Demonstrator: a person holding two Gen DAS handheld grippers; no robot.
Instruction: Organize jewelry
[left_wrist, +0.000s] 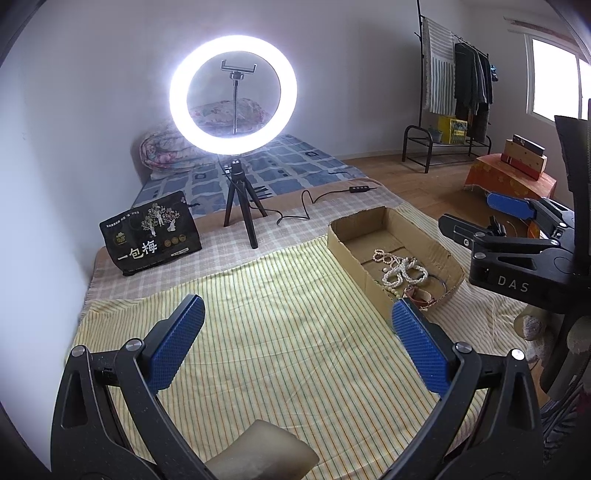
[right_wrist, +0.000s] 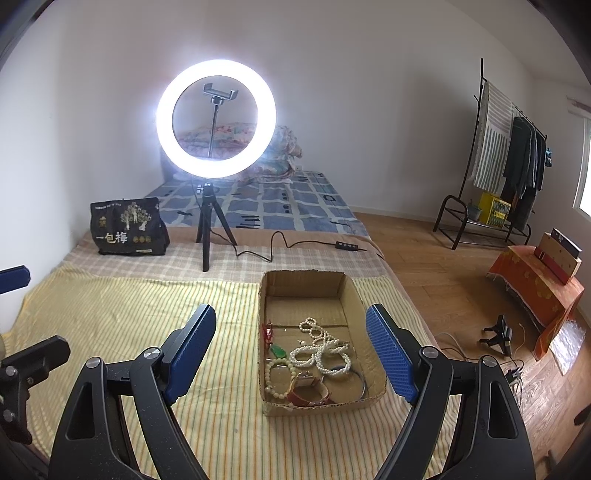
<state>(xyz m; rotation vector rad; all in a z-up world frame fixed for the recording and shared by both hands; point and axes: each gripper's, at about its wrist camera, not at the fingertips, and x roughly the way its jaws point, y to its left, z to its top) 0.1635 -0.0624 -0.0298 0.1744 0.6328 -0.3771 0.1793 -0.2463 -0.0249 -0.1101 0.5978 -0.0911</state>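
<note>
Both grippers hang above the striped cloth (right_wrist: 122, 325), jaws wide apart and holding nothing. The left gripper (left_wrist: 297, 325) sees the box (left_wrist: 413, 230) from the side, with pearls (left_wrist: 400, 267) in it. Only the right gripper (right_wrist: 291, 332) looks down into the box and shows a green pendant (right_wrist: 277, 350), perhaps a watch (right_wrist: 308, 387), and a thin bangle (right_wrist: 364, 386).
</note>
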